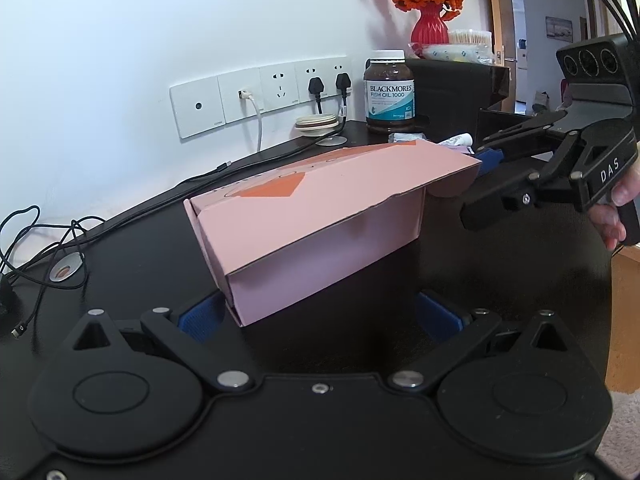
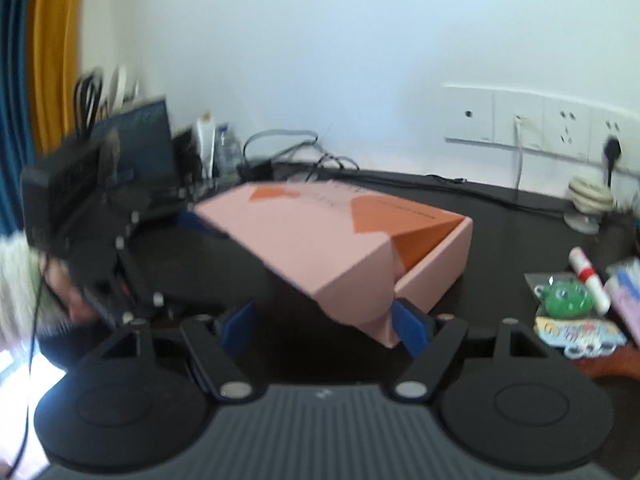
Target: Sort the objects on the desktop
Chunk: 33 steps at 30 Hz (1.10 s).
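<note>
I am spreading both claws, left (image 1: 320,316) and right (image 2: 324,324), wide around the box (image 1: 320,216), gripping nothing; squeeze opposite ends evenly.

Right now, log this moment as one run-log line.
step: box lid | left tool: open, at box corner | right tool: open, at lid flap | lid: partly raised | small items: unsorted

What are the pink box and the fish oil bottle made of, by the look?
Pink box: thin matte cardboard, showing folded flaps and raw cut edges. Fish oil bottle: dark amber and see-through, glossy, with a white cap and paper label; probably plastic, though glass is possible.
</note>
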{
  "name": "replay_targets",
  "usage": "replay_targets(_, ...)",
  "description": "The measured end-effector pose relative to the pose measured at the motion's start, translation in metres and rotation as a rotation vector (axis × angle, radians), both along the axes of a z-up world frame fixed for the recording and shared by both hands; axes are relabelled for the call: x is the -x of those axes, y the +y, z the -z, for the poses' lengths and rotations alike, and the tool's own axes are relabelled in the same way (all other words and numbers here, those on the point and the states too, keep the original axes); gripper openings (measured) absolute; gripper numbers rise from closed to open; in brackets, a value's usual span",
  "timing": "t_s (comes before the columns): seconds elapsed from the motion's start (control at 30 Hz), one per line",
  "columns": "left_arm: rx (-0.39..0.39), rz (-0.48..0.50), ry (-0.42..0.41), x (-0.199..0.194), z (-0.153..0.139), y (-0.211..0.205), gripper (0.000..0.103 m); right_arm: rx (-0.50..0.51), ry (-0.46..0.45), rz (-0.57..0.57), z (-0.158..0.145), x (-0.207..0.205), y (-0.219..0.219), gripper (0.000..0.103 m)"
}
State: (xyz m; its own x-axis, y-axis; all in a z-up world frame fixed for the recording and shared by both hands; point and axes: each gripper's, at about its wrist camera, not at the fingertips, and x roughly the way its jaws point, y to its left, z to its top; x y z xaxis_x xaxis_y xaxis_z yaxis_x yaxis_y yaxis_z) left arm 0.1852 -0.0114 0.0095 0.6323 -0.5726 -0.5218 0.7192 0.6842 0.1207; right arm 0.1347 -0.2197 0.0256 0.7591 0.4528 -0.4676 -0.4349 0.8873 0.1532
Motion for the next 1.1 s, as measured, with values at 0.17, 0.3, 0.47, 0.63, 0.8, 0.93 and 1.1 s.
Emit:
replay_targets(0.17,-0.006,-0.005,-0.007,0.005,0.002,-0.004,0.103,-0.031,-0.032,0.003,0.002,0.002,0.000,0.080)
replay_targets(0.3,-0.019,-0.027,-0.024,0.009,0.004,-0.010,0.103,-0.031,-0.034,0.003,0.005,0.001,0.000,0.081)
replay_targets(0.47,-0.017,-0.052,-0.037,0.010,0.007,-0.016,0.103,-0.056,-0.033,0.011,0.007,0.000,-0.001,0.082)
replay_targets(0.63,-0.015,-0.046,0.019,0.004,0.009,-0.019,0.103,-0.081,-0.011,0.025,0.009,0.001,-0.006,0.082)
replay_targets(0.8,-0.033,-0.029,0.037,0.002,0.011,-0.023,0.103,-0.101,-0.007,0.047,0.012,0.000,-0.011,0.082)
replay_targets(0.93,-0.025,-0.010,0.091,-0.004,0.012,-0.023,0.103,-0.086,-0.003,0.067,0.010,0.000,-0.013,0.082)
replay_targets(1.1,0.004,0.058,0.132,-0.002,0.011,-0.013,0.103,-0.054,-0.002,0.091,0.001,0.005,-0.016,0.082)
